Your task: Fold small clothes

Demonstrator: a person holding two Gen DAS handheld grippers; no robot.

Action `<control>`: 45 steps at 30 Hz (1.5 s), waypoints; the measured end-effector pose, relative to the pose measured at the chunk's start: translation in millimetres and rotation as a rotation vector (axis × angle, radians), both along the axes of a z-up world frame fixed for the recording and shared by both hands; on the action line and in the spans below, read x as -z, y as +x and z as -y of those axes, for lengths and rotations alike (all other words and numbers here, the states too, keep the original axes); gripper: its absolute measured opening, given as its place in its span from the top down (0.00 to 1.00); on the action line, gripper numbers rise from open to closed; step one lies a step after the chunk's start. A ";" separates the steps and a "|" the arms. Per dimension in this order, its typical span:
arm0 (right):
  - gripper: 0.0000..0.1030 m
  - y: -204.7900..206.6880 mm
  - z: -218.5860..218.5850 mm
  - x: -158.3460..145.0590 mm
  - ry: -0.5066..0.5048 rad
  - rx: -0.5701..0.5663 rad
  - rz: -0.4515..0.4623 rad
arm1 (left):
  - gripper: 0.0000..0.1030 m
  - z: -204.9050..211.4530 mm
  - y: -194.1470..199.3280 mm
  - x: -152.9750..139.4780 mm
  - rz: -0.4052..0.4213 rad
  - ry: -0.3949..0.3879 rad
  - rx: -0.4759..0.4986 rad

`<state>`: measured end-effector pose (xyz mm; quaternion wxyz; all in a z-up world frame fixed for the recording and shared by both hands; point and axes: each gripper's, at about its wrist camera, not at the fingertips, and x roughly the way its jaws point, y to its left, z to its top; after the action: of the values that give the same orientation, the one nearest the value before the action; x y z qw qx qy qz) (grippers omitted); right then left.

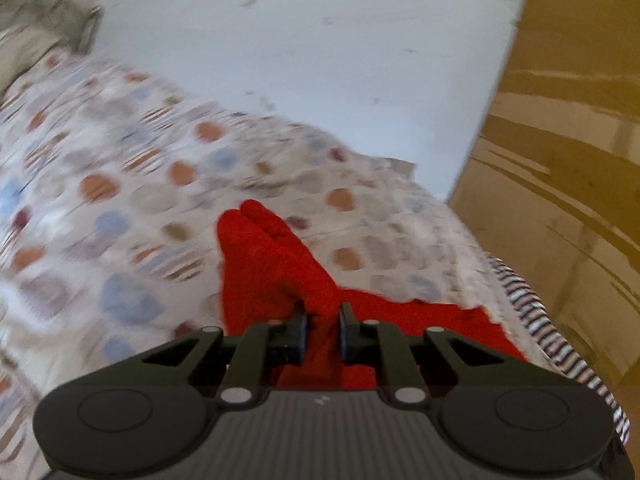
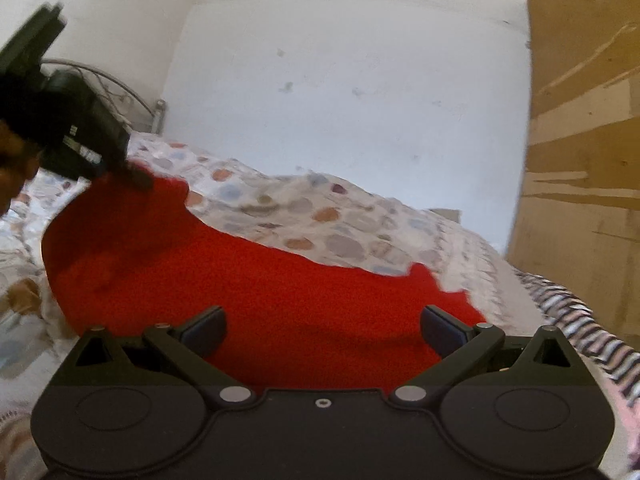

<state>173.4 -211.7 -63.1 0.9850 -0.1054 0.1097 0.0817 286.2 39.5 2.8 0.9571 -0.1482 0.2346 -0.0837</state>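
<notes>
A red fleecy fabric garment (image 2: 248, 280) is seen spread on the bed, not yet folded; only one far-left corner is raised. That corner is pinched in the left claw (image 1: 323, 320), shut on a bunched ridge of the cloth. The right claw (image 2: 323, 330) is held wide open above the garment's near edge, nothing gripped. Folding is judged barely begun; every fold is left. The garment is carried by a white bedsheet with coloured oval blotches (image 2: 320, 216). Beyond the garment a marked white wall (image 2: 340, 100) is seen; right of it, a brown cardboard box (image 2: 580, 160).
</notes>
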 end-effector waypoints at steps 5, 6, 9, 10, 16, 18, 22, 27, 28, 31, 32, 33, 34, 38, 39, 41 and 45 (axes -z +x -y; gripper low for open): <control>0.00 -18.5 29.4 -12.1 -0.012 0.068 0.048 | 0.87 70.5 11.5 -21.1 0.035 0.079 0.133; 0.00 -21.4 36.3 -13.1 -0.023 0.096 0.052 | 0.87 86.6 12.5 -23.7 0.040 0.095 0.165; 0.00 -28.2 60.3 -13.4 -0.041 0.205 0.049 | 0.87 132.4 15.3 -21.5 0.018 0.126 0.260; 0.00 -30.1 67.4 -12.5 -0.038 0.239 0.043 | 0.87 144.4 16.9 -18.2 0.002 0.130 0.288; 0.00 -37.7 110.5 -0.6 0.054 0.386 -0.028 | 0.86 188.2 13.3 19.2 -0.087 0.222 0.380; 0.00 -38.9 117.5 3.9 0.073 0.401 -0.046 | 0.85 188.3 9.6 25.5 -0.093 0.241 0.391; 0.00 -35.7 121.8 8.2 0.094 0.421 -0.062 | 0.63 176.9 9.8 20.5 -0.105 0.166 0.423; 0.00 -35.2 118.8 5.8 0.094 0.427 -0.067 | 0.30 162.3 10.1 8.5 -0.105 0.053 0.450; 0.00 -34.0 118.5 5.4 0.094 0.426 -0.074 | 0.24 160.1 6.1 4.9 -0.097 0.050 0.449; 0.00 -31.9 117.6 3.7 0.086 0.425 -0.090 | 0.12 155.7 -8.1 -8.5 -0.054 0.037 0.462; 0.00 -30.6 117.0 3.5 0.083 0.424 -0.096 | 0.09 153.8 -14.5 -13.2 -0.035 0.035 0.466; 0.00 -29.6 116.6 3.1 0.081 0.424 -0.102 | 0.07 151.4 -21.3 -18.1 -0.015 0.037 0.469; 0.00 -28.9 115.8 2.6 0.080 0.424 -0.106 | 0.03 147.9 -28.2 -22.2 0.008 0.042 0.467; 0.00 -27.5 112.5 -0.4 0.076 0.412 -0.106 | 0.01 134.1 -49.8 -30.0 0.074 0.095 0.410; 0.00 -27.3 111.5 -1.1 0.073 0.408 -0.105 | 0.01 129.6 -53.5 -30.0 0.078 0.111 0.395; 0.00 -25.5 110.1 -2.3 0.065 0.396 -0.110 | 0.01 120.1 -60.4 -26.8 0.087 0.151 0.368; 0.00 -19.1 108.2 -3.7 0.051 0.389 -0.139 | 0.01 100.1 -67.7 -12.6 0.078 0.234 0.316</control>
<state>154.3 -320.0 -59.4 0.9746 -0.0512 0.1934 -0.1003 218.5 -60.6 15.3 0.9511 0.0061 0.2259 -0.2106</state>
